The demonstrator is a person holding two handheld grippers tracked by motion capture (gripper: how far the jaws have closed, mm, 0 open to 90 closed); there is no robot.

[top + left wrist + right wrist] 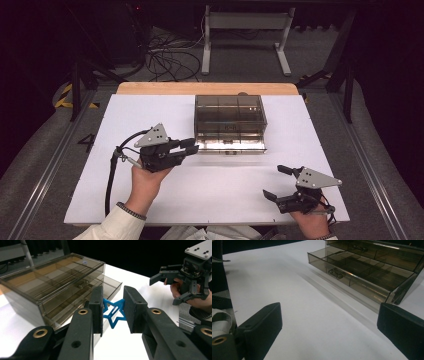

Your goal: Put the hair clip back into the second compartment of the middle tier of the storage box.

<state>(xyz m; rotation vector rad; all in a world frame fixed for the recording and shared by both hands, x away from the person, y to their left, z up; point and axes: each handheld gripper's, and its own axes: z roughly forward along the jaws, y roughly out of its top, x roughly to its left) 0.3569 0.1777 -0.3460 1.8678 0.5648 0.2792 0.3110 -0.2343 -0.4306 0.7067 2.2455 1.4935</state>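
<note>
A small blue star (113,313) with a hollow middle is pinched between the two black pads of my left gripper (113,311), which is shut on it. From above, my left gripper (190,145) hovers just left of the front of a smoky clear drawer box (230,120), pointing toward it. The box's bottom drawer (352,272) is pulled out, and its divided compartments look bare. My right gripper (274,182) rests near the table's front right, jaws wide open with nothing between them. The left gripper view also catches my right gripper (165,290) farther off.
The box stands on a white board (150,120) over a wooden table (150,88). A black cable (109,175) trails from the left gripper toward the front edge. Behind the table are a white frame's legs (207,50) and loose cables (165,55) on the floor.
</note>
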